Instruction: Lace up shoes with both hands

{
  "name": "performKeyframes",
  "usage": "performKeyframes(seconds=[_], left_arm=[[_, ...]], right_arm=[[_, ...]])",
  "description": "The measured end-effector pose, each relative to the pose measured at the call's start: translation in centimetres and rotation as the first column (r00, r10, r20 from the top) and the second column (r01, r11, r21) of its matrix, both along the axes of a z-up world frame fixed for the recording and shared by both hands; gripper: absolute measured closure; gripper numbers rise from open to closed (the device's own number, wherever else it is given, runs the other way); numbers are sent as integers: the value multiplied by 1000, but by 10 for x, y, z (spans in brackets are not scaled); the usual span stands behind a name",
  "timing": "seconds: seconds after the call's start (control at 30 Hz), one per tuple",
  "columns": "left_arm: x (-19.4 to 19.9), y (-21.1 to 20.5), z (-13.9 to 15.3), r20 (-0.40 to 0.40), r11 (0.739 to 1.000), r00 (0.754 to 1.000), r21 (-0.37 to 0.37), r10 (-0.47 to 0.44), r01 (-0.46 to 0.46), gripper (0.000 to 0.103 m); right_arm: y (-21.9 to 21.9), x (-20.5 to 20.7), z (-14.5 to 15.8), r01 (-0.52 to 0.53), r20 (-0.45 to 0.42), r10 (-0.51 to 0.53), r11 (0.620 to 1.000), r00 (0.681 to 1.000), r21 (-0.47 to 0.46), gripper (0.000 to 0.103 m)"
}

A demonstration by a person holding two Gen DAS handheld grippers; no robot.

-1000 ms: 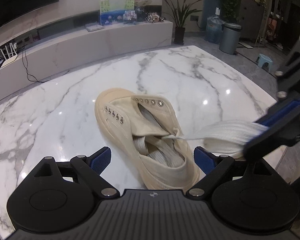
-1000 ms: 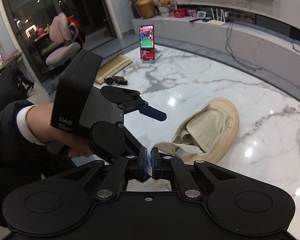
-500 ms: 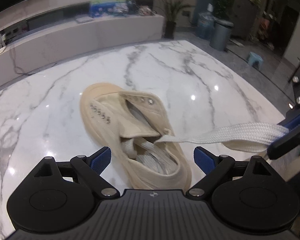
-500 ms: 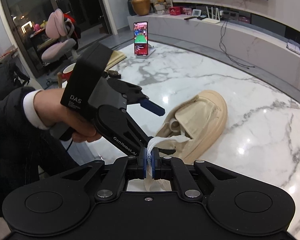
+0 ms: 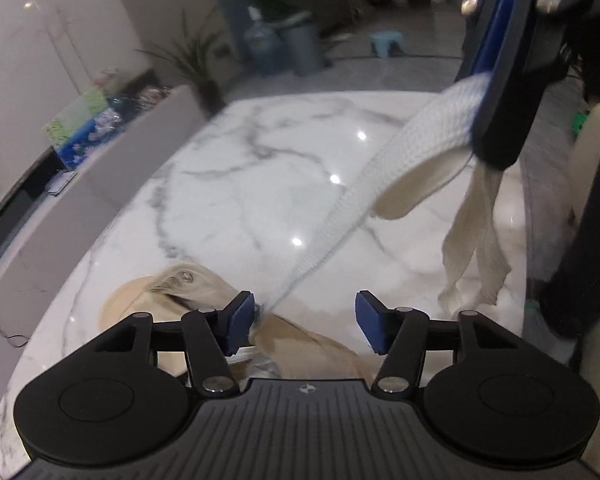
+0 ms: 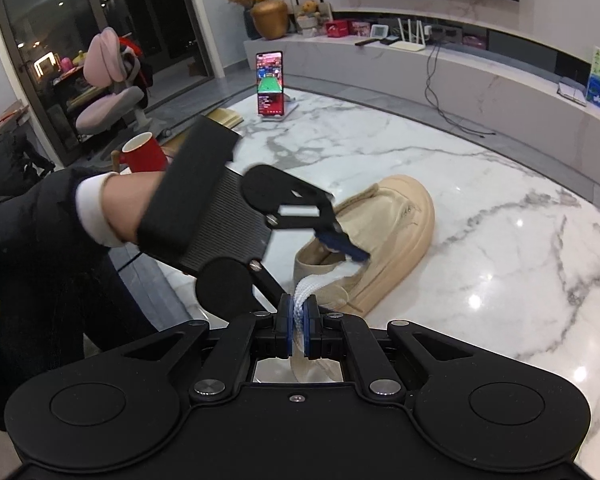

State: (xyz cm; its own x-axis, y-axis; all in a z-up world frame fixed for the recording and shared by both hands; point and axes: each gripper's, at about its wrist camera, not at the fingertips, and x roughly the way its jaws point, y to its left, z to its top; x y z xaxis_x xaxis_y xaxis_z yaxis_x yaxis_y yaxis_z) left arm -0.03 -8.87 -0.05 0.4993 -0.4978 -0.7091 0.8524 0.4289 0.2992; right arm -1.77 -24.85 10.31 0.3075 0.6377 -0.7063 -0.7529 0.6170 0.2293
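Two handheld grippers work over one beige canvas shoe [image 6: 384,240] lying on a white marble table [image 6: 500,240], its toe pointing away from the person and its thick pale rubber sole turned toward the right wrist camera. A flat, woven white lace [image 5: 340,216] runs taut from the shoe's opening up to the right gripper [image 6: 298,332], whose blue pads are pressed together on it; beyond the pads the lace loops and its loose ends hang down.

The left gripper [image 5: 305,322], held in a hand [image 6: 128,208] with a white cuff and dark sleeve, has just been closing its jaws. They stand partly apart over the shoe's opening, the lace passing just beside the left pad; whether it touches is unclear.

The left wrist view alone shows the hanging lace ends, a metal eyelet [image 5: 186,277] on the shoe's flap and the right gripper's pinch from outside. Only the right wrist view shows the whole shoe, a red mug [image 6: 142,156] and a lit phone [image 6: 270,84] propped at the table's far edge.
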Motion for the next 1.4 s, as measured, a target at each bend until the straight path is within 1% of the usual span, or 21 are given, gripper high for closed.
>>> performKeyframes(seconds=[0.1,0.17,0.2,0.23,0.33,0.43,0.47,0.53,0.57,0.67,0.73,0.8,0.83,0.87,0.97,1.1,1.13,1.17,1.23,1.27,1.4], left_arm=[[2,-1,5,-17,999,1000,-30,14,-15,48],[7,3,9,-34,995,997,-77,62,-65,60],[12,6,11,-44,989,994,-107,97,-101,87],[19,9,14,-56,978,988,-145,141,-148,101],[35,19,23,-112,944,970,-232,214,-235,102],[42,27,33,-89,913,951,-265,297,-310,102],[45,30,37,-82,900,942,-278,326,-336,102],[51,44,46,-88,852,910,-324,406,-411,102],[53,50,49,-87,836,897,-335,433,-435,102],[61,64,55,-89,802,871,-354,482,-480,101],[65,76,61,-101,772,850,-376,516,-513,101],[67,84,64,-111,754,839,-388,533,-530,100],[68,87,65,-114,749,836,-391,537,-535,98],[68,87,66,-116,754,839,-387,532,-531,98],[66,85,65,-121,773,854,-376,507,-512,98],[58,79,63,-125,806,883,-366,453,-466,98],[56,78,63,-125,812,889,-367,441,-454,98],[55,78,64,-124,816,893,-367,433,-447,98],[52,74,65,-122,829,904,-364,409,-425,98],[51,73,64,-124,834,908,-362,400,-417,98],[48,64,60,-128,861,926,-342,354,-376,98]], right_arm=[[-5,-3,2,-2,5,2,1000,1000,3,99],[-12,-6,4,-3,8,3,1000,1000,6,99],[-14,-6,4,1,8,-1,1000,1000,6,99],[-16,-7,4,6,8,-6,1000,1000,6,99],[-20,-6,1,21,6,-21,1000,1000,-5,99],[-21,-4,-4,39,0,-39,998,999,-45,99],[-21,-3,-7,47,-2,-47,997,999,-62,99],[-21,0,-14,62,-11,-63,993,998,-102,99],[-20,1,-17,64,-15,-66,991,998,-116,99],[-20,3,-24,77,-20,-81,984,996,-160,99],[-21,8,-31,110,-9,-115,970,993,-217,99],[-22,12,-38,147,6,-152,948,988,-281,99],[-24,16,-45,179,19,-183,928,983,-328,99],[-25,20,-50,205,32,-208,908,978,-366,99],[-25,30,-61,251,54,-252,874,966,-416,99],[-24,43,-72,289,73,-286,859,956,-422,97],[-21,45,-73,289,81,-281,862,956,-417,93],[-19,47,-73,289,80,-282,866,956,-407,83],[-13,49,-65,296,102,-278,881,955,-370,71],[-10,50,-59,297,116,-274,891,955,-345,68],[6,47,-41,265,150,-236,938,960,-224,66]])
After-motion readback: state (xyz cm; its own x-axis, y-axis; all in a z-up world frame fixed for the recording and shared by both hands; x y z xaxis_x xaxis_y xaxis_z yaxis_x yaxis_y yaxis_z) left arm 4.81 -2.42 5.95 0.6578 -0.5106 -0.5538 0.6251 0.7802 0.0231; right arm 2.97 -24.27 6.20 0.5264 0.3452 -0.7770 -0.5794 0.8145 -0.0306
